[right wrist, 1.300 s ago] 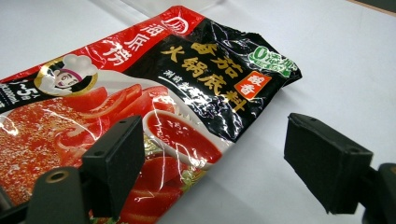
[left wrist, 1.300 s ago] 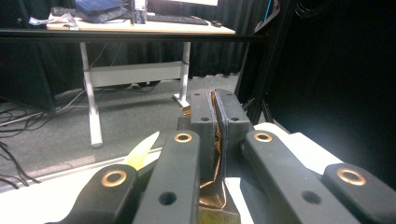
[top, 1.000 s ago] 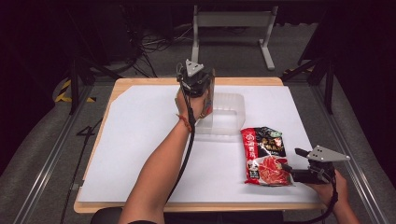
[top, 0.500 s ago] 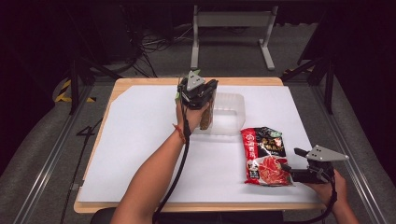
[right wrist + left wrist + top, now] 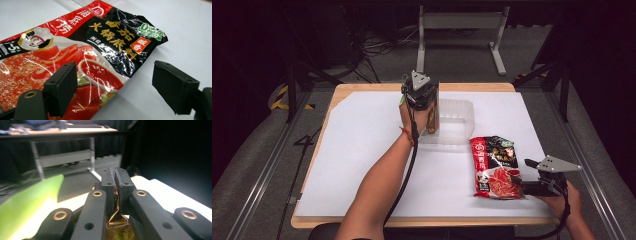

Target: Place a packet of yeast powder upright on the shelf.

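Observation:
My left gripper is held above the left end of a clear plastic container at the middle back of the table. It is shut on a gold foil packet that hangs down by the container's left wall. The left gripper view has the foil pinched between the closed jaws. A red and black sauce pouch lies flat at the front right. My right gripper stands open at the pouch's near corner. Its one jaw is over the pouch and the other over bare paper, gripper.
White paper covers the wooden table. A blurred green shape sits close to the left gripper's camera. A metal stand and cables lie on the floor behind the table. Rails run along both table sides.
My left gripper tilted and dipped over the container's left end, then straightened, and the gold packet now hangs in plain sight below it. The right gripper and the pouch have stayed put.

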Tool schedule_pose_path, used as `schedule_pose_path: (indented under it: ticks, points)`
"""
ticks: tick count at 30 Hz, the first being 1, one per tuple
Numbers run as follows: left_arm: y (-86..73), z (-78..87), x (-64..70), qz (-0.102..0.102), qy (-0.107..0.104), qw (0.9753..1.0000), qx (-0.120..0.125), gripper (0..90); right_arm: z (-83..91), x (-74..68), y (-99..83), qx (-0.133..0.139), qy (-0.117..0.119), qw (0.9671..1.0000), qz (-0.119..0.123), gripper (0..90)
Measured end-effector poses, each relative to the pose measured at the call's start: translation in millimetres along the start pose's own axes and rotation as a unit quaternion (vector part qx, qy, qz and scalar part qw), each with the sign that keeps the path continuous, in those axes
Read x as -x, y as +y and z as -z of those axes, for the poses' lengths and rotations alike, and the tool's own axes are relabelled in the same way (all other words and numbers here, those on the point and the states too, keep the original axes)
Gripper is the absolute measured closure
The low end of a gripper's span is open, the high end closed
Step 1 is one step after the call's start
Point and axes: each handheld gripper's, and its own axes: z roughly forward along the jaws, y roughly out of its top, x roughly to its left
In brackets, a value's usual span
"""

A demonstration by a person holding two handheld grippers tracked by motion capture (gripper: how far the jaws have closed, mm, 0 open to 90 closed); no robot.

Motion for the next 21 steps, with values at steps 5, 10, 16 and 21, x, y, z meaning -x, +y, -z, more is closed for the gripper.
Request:
schedule_pose_path:
  ticks: [5, 10, 16, 21]
  points:
    - [1.7, -4.6, 3.6, 0.008, 0.011, 0.9997, 0.019, 86.5, 2.0, 0.4, -0.2, 0.004, -0.001, 1.0000, 0.001, 20.6]
    - [-12.1, 1.6, 11.7, -0.009, -0.024, 0.9995, 0.019, 86.1, 3.5, 0.0, 0.1, 0.006, -0.001, 1.0000, 0.002, 20.7]
    - [-19.3, 16.4, 11.7, -0.014, -0.054, 0.9982, 0.022, 85.5, 2.8, -0.6, 1.3, 0.007, 0.000, 1.0000, 0.002, 20.7]
    - [-26.9, 26.3, 11.7, -0.023, -0.076, 0.9966, 0.023, 85.0, 2.8, -0.2, 1.1, 0.006, -0.001, 1.0000, 0.001, 20.7]
